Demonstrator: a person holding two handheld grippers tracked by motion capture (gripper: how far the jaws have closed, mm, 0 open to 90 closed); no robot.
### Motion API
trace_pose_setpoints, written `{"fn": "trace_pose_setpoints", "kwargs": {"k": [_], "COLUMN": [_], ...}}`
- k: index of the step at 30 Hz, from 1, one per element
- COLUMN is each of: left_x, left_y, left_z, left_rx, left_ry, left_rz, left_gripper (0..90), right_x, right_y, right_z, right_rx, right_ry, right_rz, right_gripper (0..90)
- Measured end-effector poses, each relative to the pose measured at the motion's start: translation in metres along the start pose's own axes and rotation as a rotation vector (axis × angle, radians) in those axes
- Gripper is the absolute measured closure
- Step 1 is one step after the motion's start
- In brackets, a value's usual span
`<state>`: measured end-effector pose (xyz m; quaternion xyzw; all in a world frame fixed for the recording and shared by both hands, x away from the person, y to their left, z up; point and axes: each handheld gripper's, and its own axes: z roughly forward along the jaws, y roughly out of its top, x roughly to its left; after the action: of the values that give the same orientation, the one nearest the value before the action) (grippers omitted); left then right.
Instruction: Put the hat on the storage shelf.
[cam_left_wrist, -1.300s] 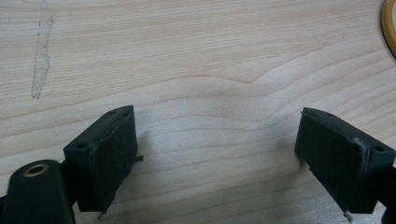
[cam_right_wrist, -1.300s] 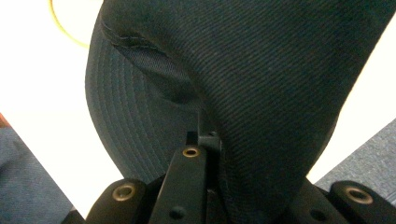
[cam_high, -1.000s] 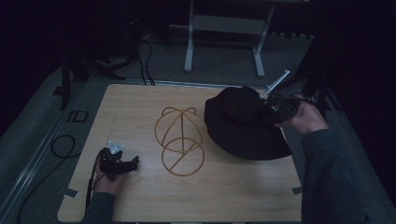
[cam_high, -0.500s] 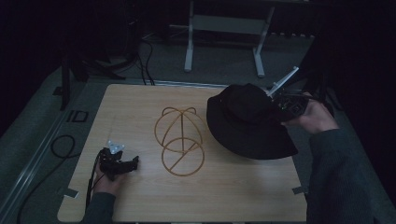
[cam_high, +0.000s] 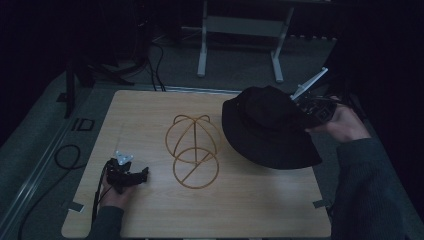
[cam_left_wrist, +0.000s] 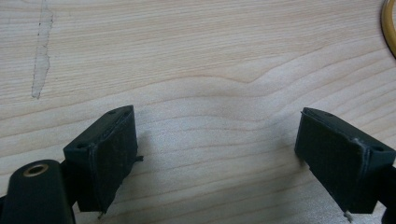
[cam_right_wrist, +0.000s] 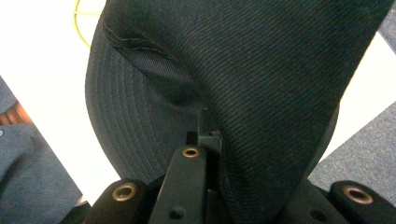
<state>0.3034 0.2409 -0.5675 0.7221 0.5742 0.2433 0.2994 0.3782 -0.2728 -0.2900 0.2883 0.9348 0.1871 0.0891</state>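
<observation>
A black brimmed hat (cam_high: 270, 127) hangs tilted over the right side of the wooden table (cam_high: 150, 120), lifted at its right edge. My right gripper (cam_high: 306, 112) is shut on the hat's fabric (cam_right_wrist: 261, 84), with the brim pinched between its jaws in the right gripper view. A golden wire hat stand (cam_high: 192, 150) sits in the middle of the table, just left of the hat. My left gripper (cam_high: 145, 173) rests low at the front left of the table. Its jaws stand wide apart over bare wood (cam_left_wrist: 215, 93), nothing between them.
A metal frame's legs (cam_high: 240, 45) stand on the dark floor beyond the table. Cables (cam_high: 60, 160) lie on the floor at the left. A sliver of the stand's ring (cam_left_wrist: 387, 23) shows at the top right of the left gripper view.
The right gripper has lifted the hat and carried it slightly right and up; the brim now hangs tilted. The left gripper has stayed still.
</observation>
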Motion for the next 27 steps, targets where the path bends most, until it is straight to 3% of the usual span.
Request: {"fn": "trace_pose_setpoints", "kwargs": {"k": [27], "left_x": [0.0], "left_y": [0.0], "left_z": [0.0], "left_rx": [0.0], "left_ry": [0.0], "left_rz": [0.0], "left_gripper": [13.4], "right_x": [0.005], "right_y": [-0.002], "right_z": [-0.018], "right_rx": [-0.049], "right_ry": [0.024], "right_rz": [-0.039], "right_gripper": [87.7]}}
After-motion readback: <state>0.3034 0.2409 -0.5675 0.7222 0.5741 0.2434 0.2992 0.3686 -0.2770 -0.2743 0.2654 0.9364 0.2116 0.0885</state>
